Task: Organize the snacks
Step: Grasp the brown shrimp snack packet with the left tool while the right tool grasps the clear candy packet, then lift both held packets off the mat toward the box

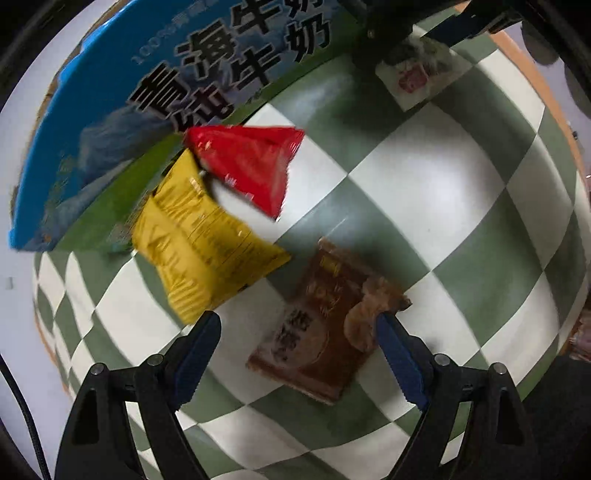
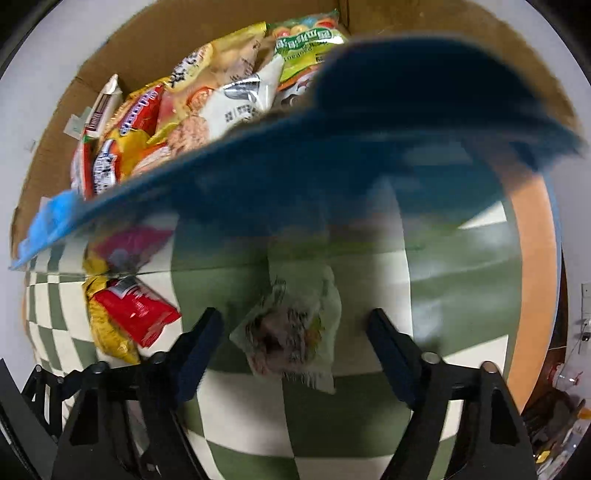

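Observation:
In the left wrist view my left gripper [image 1: 299, 332] is open, its jaws straddling a brown snack packet [image 1: 325, 325] lying flat on the checkered cloth. A yellow packet [image 1: 199, 236] and a red packet [image 1: 255, 162] lie beyond it against the blue milk carton box [image 1: 147, 92]. The right gripper [image 1: 424, 29] hovers over a white packet [image 1: 417, 74] at the top. In the right wrist view my right gripper [image 2: 295, 328] is open around that white packet [image 2: 295, 328]. The box [image 2: 369, 129] holds several snack packets [image 2: 207, 96].
The green and white checkered cloth [image 1: 424, 184] covers a round table with an orange edge [image 2: 535, 258]. The red packet [image 2: 136, 310] and the yellow packet [image 2: 107, 332] show left of the right gripper. The box's blue flap [image 2: 424, 92] overhangs the cloth.

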The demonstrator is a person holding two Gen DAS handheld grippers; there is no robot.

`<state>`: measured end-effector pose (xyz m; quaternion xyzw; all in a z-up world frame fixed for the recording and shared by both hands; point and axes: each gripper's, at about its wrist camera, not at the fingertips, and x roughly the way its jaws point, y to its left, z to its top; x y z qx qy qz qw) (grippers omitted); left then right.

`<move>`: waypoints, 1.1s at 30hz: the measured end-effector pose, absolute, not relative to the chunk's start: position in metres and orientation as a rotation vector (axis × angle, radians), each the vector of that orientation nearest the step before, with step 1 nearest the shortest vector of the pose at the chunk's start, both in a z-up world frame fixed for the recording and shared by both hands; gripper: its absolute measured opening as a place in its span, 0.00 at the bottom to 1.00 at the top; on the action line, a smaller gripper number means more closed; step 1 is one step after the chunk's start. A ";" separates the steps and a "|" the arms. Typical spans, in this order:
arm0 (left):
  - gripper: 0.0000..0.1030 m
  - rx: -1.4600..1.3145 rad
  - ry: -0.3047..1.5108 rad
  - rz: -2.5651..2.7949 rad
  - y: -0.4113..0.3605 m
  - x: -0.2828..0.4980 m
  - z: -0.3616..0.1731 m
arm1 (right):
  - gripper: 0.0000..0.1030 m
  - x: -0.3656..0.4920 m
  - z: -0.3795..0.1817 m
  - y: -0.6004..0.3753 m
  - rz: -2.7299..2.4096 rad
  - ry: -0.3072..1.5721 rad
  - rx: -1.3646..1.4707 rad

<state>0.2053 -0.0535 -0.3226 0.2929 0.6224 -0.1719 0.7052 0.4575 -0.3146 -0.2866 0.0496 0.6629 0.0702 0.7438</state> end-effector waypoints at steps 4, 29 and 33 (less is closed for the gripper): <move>0.64 0.590 1.406 -0.406 -0.054 0.208 -0.323 | 0.52 0.458 -0.290 -0.317 0.152 1.451 0.131; 0.67 0.132 1.675 -0.390 -0.009 0.196 -0.330 | 0.72 0.337 -0.321 -0.332 0.286 1.651 0.151; 0.67 0.276 1.650 -0.347 -0.028 0.181 -0.342 | 0.72 0.345 -0.321 -0.327 0.271 1.650 0.151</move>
